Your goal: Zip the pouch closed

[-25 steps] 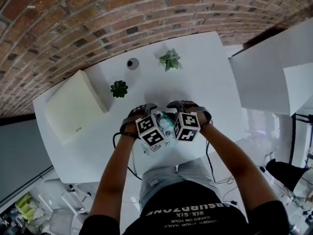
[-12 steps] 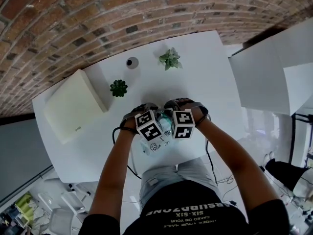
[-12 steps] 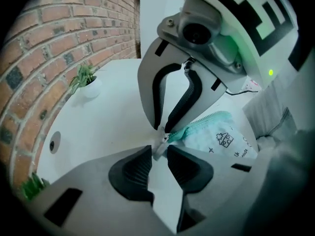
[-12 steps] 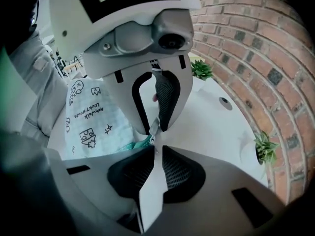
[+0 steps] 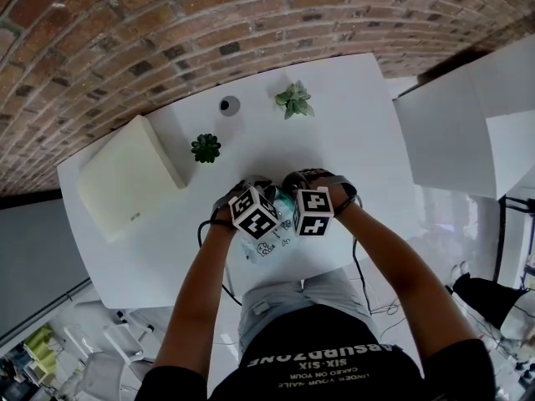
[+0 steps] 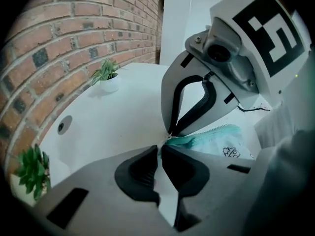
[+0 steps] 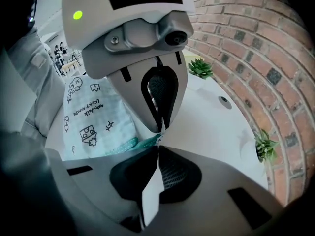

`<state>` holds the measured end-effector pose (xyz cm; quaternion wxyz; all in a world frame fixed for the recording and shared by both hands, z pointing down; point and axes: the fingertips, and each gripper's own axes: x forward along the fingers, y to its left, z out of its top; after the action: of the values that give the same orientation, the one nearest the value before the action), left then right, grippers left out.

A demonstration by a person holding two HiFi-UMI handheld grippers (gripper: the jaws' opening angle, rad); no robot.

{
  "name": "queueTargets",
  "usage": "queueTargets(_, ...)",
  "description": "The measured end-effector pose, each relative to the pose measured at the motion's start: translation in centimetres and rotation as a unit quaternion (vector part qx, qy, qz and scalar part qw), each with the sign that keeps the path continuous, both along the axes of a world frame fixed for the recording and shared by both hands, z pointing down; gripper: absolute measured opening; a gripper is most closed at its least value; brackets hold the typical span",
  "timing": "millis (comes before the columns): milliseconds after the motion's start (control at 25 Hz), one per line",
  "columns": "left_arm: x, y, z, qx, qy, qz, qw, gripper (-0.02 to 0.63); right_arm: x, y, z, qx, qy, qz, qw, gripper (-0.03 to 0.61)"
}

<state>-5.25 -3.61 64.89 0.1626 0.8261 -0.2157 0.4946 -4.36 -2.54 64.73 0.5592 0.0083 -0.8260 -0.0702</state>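
As the left tongs (image 6: 164, 142) and right tongs (image 7: 158, 145), just closed, clamp the zip (image 6: 211, 134) end of the pouch (image 7: 91, 117), one should anchor while the other pulls straight along.

We look down on a white desk (image 5: 351, 140) set along a red brick wall (image 5: 167, 23) in even light. A pale potted plant (image 5: 294, 100), a darker potted plant (image 5: 206, 148) and a cream box (image 5: 129, 178) stand on it, and white furniture (image 5: 451, 124) sits beside its right end.

Cloth pouch (image 7: 93, 117) lies on smooth matt table (image 5: 343, 132)
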Motion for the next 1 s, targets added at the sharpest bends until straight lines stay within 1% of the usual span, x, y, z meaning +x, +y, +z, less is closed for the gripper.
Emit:
queueTargets(120, -0.05, -0.08, 0.04, 0.001, -0.002, -0.012, 0.9999, 0.032, -0.03, -0.07, -0.09, -0.004, -0.006, 0.012, 1.0, 0.005)
queueTargets(240, -0.02, -0.07, 0.09, -0.007, 0.002, -0.017, 0.9998, 0.032, 0.02, -0.09, -0.14, -0.006, -0.008, 0.021, 1.0, 0.003)
queueTargets(400, -0.05, -0.09, 0.09, -0.019, 0.0, -0.018, 0.9997, 0.032, 0.08, 0.02, -0.29, -0.011, -0.011, 0.023, 1.0, 0.002)
queueTargets(560, -0.19, -0.24, 0.15, -0.014, -0.008, -0.019, 0.9997, 0.032, 0.13, 0.04, -0.4, -0.016, -0.008, 0.022, 1.0, 0.002)
queueTargets(640, -0.12, -0.16, 0.09, -0.013, -0.006, -0.021, 0.9997, 0.032, 0.11, 0.06, -0.46, -0.011, -0.002, 0.011, 1.0, 0.002)
queueTargets(840, -0.06, -0.11, 0.03, -0.015, -0.003, -0.027, 0.9995, 0.032, 0.15, 0.04, -0.48, 0.007, 0.029, -0.039, 0.999, 0.002)
queueTargets(1000, -0.09, -0.11, 0.05, -0.017, 0.0, -0.033, 0.9993, 0.032, 0.16, 0.14, -0.64, 0.0, 0.032, -0.05, 0.998, 0.002)
